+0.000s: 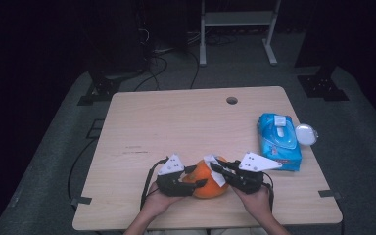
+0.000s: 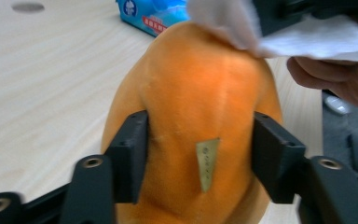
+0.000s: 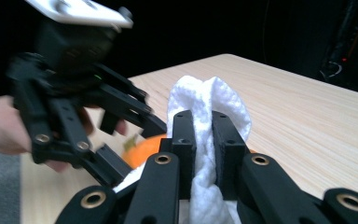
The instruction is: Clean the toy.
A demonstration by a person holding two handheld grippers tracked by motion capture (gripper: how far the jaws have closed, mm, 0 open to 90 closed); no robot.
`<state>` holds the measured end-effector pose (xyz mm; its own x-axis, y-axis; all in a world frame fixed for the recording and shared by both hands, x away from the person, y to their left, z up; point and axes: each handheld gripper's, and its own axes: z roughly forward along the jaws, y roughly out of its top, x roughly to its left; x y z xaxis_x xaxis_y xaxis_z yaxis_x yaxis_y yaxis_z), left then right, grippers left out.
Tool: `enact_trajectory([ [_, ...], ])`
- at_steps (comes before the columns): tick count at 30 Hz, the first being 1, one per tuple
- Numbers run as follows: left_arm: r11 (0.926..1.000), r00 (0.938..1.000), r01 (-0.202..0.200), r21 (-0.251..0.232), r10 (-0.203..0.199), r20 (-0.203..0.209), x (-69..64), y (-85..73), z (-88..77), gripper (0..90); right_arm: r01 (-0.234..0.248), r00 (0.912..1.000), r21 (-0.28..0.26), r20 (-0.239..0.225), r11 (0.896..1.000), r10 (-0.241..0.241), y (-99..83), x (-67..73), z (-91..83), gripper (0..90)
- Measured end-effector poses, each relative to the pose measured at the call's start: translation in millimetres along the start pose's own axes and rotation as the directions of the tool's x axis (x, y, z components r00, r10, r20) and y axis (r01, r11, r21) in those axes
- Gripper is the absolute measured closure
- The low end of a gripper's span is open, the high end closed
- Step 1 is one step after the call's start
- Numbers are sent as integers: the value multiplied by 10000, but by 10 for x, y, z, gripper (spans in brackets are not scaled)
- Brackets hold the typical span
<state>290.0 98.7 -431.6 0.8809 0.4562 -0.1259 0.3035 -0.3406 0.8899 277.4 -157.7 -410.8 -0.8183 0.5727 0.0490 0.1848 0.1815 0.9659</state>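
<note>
Gripping the orange plush toy (image 2: 191,135), left tool (image 2: 196,154) clamps its sides.

No lettering can be read anywhere: the print on the blue wipes pack (image 2: 151,16), at the top of the left gripper view, is too blurred.

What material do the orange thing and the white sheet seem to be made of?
Orange thing: probably plush fabric, matte and slightly fuzzy, with a sewn seam and a small tag. White sheet: likely tissue or a wet wipe, soft, crumpled and dimpled between the right gripper's jaws.
</note>
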Motion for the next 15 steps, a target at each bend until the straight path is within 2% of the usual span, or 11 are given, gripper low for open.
enact_trajectory([
  [2, 9998, 9997, 61, -166, -57, 238, 8, -6, -4, 413, -312, 9994, 25, 125, 9995, 311, -32, -106, -24, 807],
  [4, 9993, 9973, 318, -205, -303, 673, 22, -15, 13, 305, -458, 9983, 69, 366, 9989, 456, -67, -188, -48, 807],
  [5, 9993, 9966, 358, -123, -348, 742, 20, -21, 32, 233, -564, 9972, 90, 490, 9984, 558, -81, -207, -58, 807],
  [6, 9994, 9975, 355, -2, -354, 609, 9, -27, 51, 179, -593, 9968, 117, 543, 9982, 586, -87, -221, -62, 807],
  [8, 9995, 9990, 234, 199, -241, 365, -14, -38, 95, 167, -655, 9964, 67, 538, 9978, 650, -86, -222, -55, 806],
  [9, 9993, 9999, 15, 367, -20, 129, -28, -36, 100, 190, -610, 9970, 58, 488, 9981, 606, -78, -195, -47, 806],
  [11, 9992, 9998, -190, 363, 194, -107, -39, -26, 79, 331, -355, 9989, -6, 295, 9994, 355, -49, -93, -31, 805],
  [13, 9988, 9991, -359, 325, 367, -217, -44, -14, 44, 430, 15, 10000, -39, 73, 10000, -15, -14, 8, -10, 805],
  [15, 9989, 9991, -389, 249, 394, -172, -47, -4, 11, 480, 198, 9998, -61, 19, 9998, -198, 3, 50, 2, 805],
])
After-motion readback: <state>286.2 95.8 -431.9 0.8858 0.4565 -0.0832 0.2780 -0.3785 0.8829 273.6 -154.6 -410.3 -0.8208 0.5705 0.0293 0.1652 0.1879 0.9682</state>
